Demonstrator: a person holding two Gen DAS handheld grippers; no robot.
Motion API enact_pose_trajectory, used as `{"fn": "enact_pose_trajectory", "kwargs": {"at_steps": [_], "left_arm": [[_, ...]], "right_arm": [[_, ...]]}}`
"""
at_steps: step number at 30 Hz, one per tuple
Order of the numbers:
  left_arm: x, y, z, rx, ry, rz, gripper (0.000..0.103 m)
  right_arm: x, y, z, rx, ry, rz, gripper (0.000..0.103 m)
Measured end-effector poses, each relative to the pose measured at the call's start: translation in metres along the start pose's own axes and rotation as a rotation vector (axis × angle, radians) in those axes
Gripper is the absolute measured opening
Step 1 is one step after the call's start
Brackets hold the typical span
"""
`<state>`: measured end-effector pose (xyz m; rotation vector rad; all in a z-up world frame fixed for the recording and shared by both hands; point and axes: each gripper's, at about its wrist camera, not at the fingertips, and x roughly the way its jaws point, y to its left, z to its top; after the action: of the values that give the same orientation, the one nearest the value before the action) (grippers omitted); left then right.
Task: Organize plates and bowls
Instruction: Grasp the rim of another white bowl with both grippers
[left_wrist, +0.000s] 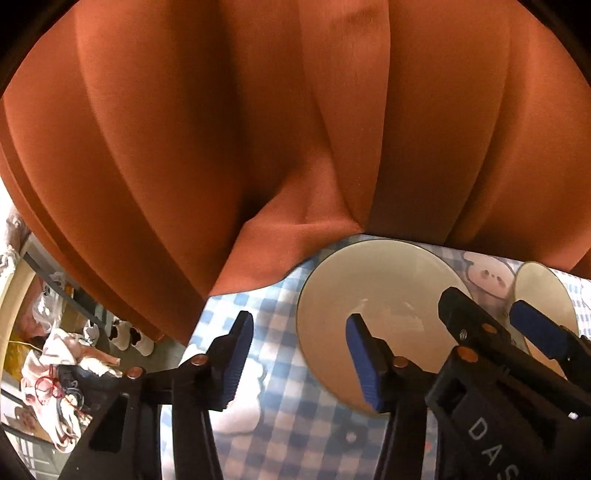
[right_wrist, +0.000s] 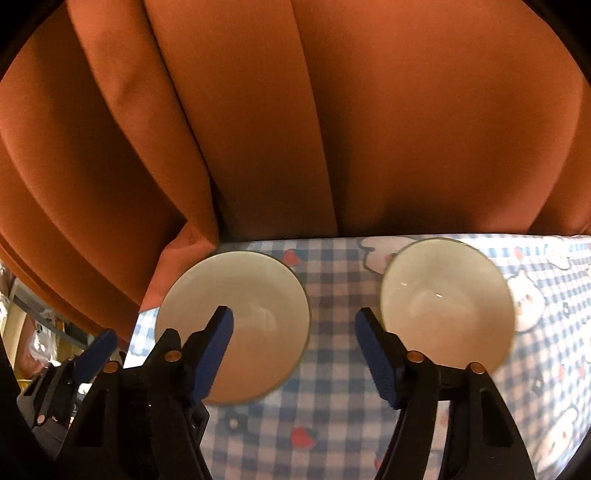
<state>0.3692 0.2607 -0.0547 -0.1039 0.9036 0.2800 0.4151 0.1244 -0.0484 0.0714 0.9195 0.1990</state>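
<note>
Two cream bowls sit on a blue-and-white checked tablecloth (right_wrist: 332, 284). In the right wrist view the left bowl (right_wrist: 255, 306) lies ahead left and the right bowl (right_wrist: 443, 295) ahead right. My right gripper (right_wrist: 295, 347) is open and empty, hovering over the cloth between them. In the left wrist view my left gripper (left_wrist: 299, 350) is open and empty, its right finger over the left bowl (left_wrist: 376, 291). The right gripper (left_wrist: 484, 310) shows at the right there, in front of the right bowl (left_wrist: 543, 291).
An orange curtain (right_wrist: 295, 129) hangs right behind the table's far edge. Left of the table, lower down, lie clothes, bags and slippers (left_wrist: 133, 336) on the floor. The left gripper's finger (right_wrist: 96, 350) shows at the lower left of the right wrist view.
</note>
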Motion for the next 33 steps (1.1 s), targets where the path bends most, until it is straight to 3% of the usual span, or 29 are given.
{"fn": "enact_pose_trajectory", "kwargs": {"at_steps": [6, 12, 14, 17, 33], "left_arm": [[0.023, -0.009, 0.004, 0.006, 0.011, 0.001, 0.044], [0.034, -0.010, 0.003, 0.004, 0.026, 0.014, 0.035], [0.035, -0.011, 0.005, 0.013, 0.027, 0.015, 0.029], [0.037, -0.012, 0.006, 0.019, 0.025, -0.004, 0.024], [0.020, -0.021, 0.002, 0.020, 0.040, -0.011, 0.023]], "right_arm": [[0.030, -0.009, 0.007, 0.022, 0.024, 0.003, 0.066], [0.050, -0.008, 0.006, 0.013, 0.058, 0.012, 0.040], [0.053, -0.006, 0.006, 0.000, 0.066, 0.032, 0.021], [0.054, -0.005, 0.007, -0.007, 0.065, 0.038, 0.021], [0.049, -0.011, 0.003, 0.005, 0.075, 0.034, 0.021]]}}
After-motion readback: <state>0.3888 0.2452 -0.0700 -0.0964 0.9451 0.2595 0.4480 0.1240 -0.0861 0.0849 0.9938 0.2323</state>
